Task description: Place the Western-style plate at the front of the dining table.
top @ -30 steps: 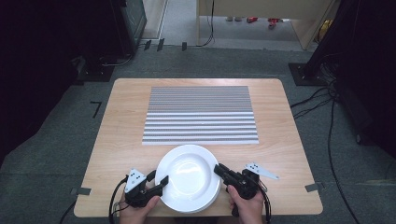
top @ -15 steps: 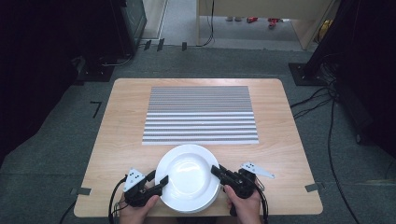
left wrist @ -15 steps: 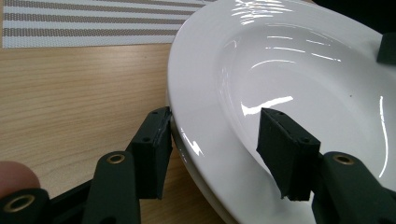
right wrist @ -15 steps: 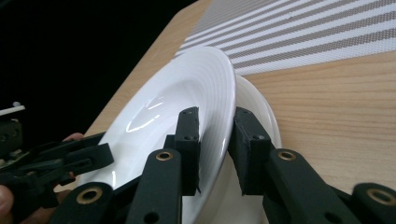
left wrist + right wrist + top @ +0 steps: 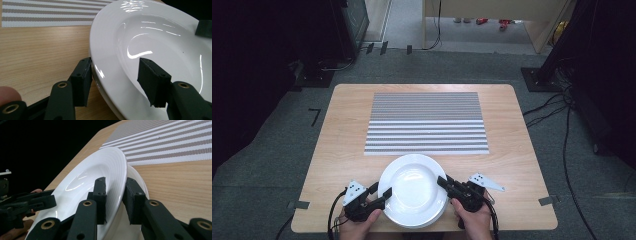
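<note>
The right claw [image 5: 115, 200] pinches the top plate's [image 5: 413, 189] rim, tilting it off a plate beneath; opposite, the left claw [image 5: 113, 81] straddles the far rim, spread, likely to share the lift.

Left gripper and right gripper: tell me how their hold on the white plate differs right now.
The left gripper has its jaws spread wide around the white plate's rim, with gaps either side; the right gripper has its jaws closed on the rim, pinching it. The left gripper is at the plate's left edge, the right gripper at its right edge. Both straddle the rim, each held in a hand at the table's near edge.
</note>
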Motion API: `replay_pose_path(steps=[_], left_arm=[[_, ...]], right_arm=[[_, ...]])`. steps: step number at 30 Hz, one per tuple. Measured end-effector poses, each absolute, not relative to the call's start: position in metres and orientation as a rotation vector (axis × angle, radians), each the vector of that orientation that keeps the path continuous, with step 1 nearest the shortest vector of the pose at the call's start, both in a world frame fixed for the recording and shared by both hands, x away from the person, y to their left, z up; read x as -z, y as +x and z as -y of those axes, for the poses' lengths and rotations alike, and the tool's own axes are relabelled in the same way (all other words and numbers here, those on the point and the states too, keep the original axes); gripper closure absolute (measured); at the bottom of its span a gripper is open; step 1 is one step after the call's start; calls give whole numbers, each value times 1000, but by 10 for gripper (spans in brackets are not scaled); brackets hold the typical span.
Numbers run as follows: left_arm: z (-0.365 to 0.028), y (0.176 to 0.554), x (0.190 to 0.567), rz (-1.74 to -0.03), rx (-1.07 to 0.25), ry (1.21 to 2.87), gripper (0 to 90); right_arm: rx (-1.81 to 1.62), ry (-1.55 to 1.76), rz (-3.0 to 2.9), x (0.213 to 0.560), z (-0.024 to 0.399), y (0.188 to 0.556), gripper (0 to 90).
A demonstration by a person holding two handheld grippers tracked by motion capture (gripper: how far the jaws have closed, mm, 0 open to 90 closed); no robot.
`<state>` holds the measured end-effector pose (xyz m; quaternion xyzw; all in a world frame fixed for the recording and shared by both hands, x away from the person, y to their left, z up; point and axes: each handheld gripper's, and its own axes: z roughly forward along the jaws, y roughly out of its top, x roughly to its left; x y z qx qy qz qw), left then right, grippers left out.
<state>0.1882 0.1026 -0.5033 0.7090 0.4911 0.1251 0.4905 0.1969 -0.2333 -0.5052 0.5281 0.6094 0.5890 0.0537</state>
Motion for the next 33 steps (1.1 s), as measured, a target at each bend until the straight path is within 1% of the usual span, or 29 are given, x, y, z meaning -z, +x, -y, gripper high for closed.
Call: replay_pose_path(steps=[6,17,33], left_arm=[[-103,188,502,-1188,-309,1705,462],[-107,188,502,-1194,-277,1660,472],[-106,187,501,-1193,-301,1676,479]], right_arm=[[-1794,1569,-1852,505,232,197,742],[-1809,1580,-1843,507,231,198,747],[-1808,1578,-1839,510,231,200,745]])
